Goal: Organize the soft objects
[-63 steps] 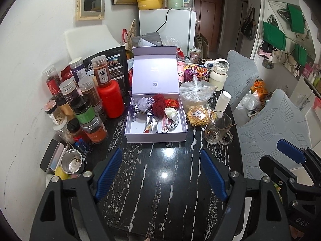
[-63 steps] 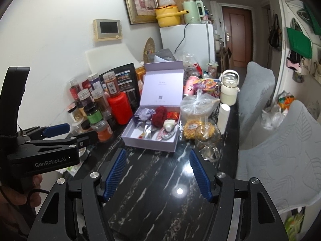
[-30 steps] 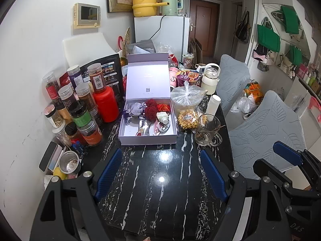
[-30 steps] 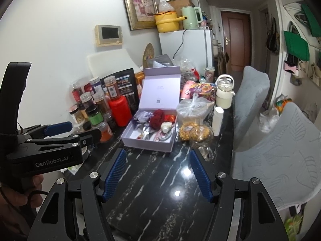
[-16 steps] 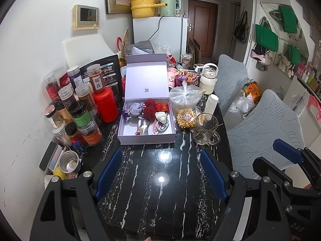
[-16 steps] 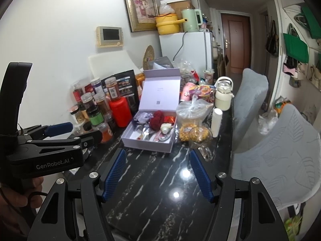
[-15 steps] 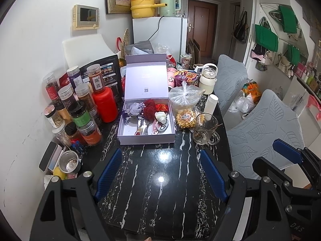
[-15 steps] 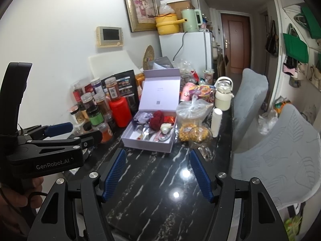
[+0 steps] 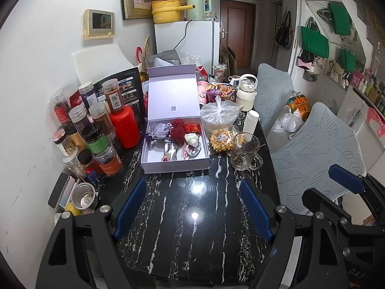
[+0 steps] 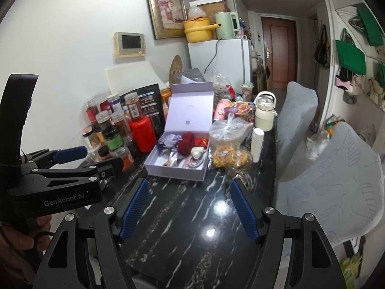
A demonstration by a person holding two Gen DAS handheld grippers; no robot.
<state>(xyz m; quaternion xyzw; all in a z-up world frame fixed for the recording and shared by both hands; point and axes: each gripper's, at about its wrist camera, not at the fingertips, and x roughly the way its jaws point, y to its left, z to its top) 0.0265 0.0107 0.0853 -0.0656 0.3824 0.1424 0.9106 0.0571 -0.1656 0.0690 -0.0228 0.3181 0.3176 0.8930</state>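
The left gripper hangs open and empty over the black table, low in the frame. The right gripper holds nothing, its jaws opening. The box with the red pompom sits at center.

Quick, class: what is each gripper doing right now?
Left gripper: open, holding nothing.
Right gripper: jaws opening, nothing between them.

"genrobot.ai" on left gripper, "陈皮" on jar
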